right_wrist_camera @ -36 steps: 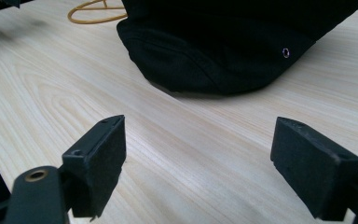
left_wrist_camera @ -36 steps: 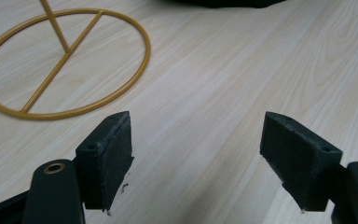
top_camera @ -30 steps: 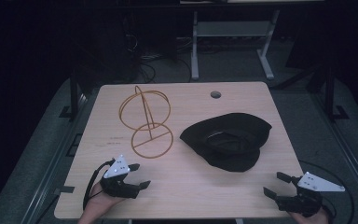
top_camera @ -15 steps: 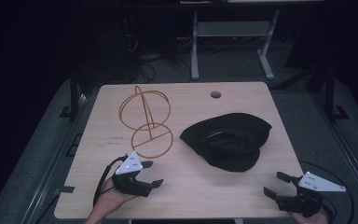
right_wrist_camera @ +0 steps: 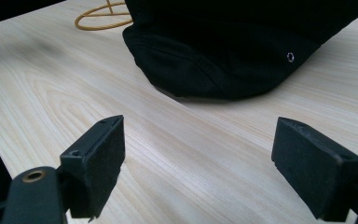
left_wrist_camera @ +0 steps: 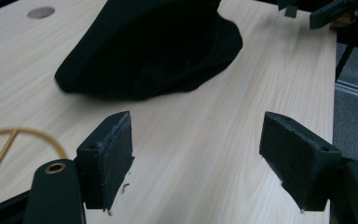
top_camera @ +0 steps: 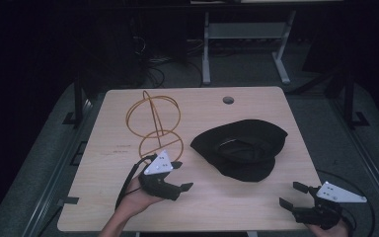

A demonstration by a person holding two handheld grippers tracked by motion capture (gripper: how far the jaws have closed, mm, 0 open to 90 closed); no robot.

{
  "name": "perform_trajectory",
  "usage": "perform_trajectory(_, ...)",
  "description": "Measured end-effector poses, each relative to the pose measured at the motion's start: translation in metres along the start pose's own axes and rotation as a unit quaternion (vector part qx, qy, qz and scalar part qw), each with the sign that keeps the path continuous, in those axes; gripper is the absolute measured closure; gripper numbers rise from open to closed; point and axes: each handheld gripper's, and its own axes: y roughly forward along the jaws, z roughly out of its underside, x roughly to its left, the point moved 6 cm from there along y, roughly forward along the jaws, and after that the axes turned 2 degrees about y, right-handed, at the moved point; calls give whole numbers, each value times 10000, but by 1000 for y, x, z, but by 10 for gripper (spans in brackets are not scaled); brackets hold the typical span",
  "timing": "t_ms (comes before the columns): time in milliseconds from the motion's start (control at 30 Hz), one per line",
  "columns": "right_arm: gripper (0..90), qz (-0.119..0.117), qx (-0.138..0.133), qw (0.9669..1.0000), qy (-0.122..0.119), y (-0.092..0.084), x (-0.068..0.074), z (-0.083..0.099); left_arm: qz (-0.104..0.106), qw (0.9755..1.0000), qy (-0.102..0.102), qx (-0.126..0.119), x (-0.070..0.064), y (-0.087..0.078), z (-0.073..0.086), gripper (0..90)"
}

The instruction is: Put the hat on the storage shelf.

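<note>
- Hat, black, soft, lies upside down on the right half of the table, opening up, roughly midway between far and near edge.
- Hat's long axis runs about left-right across the table, slightly skewed; its brim edge bulges toward the near edge.
- Left gripper hovers near the near edge, left of centre, jaws wide apart and empty, pointing right toward the hat.
- From the left gripper the hat lies ahead and a bit toward the far edge; in the left gripper view the hat sits beyond the open jaws, bare wood between, not touching.
- Right gripper sits at the near right corner, jaws spread and empty, aimed left and toward the far edge.
- Right gripper view: hat straight ahead, an eyelet visible on its side, gap of table before the jaws.
- Both grippers are near the hat; left gripper looks slightly closer to the brim's left end, right gripper to the near-right bulge.
- Wire stand, gold, two rings on a post, stands on the left half toward the far edge, just beyond the left gripper and well clear of the hat.
- Likely next move: left gripper goes right to pinch the brim; approach along the hat's long axis.
</note>
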Motion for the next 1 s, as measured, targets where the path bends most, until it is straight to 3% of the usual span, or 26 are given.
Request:
perform_trajectory(533,169,-56,4,10000,42,0,-1,1,167,9995,263,-85,-2,35,-53,249)
perform_trajectory(1000,169,-104,8,9999,27,0,-2,1,423,9973,571,192,-11,80,-87,250)
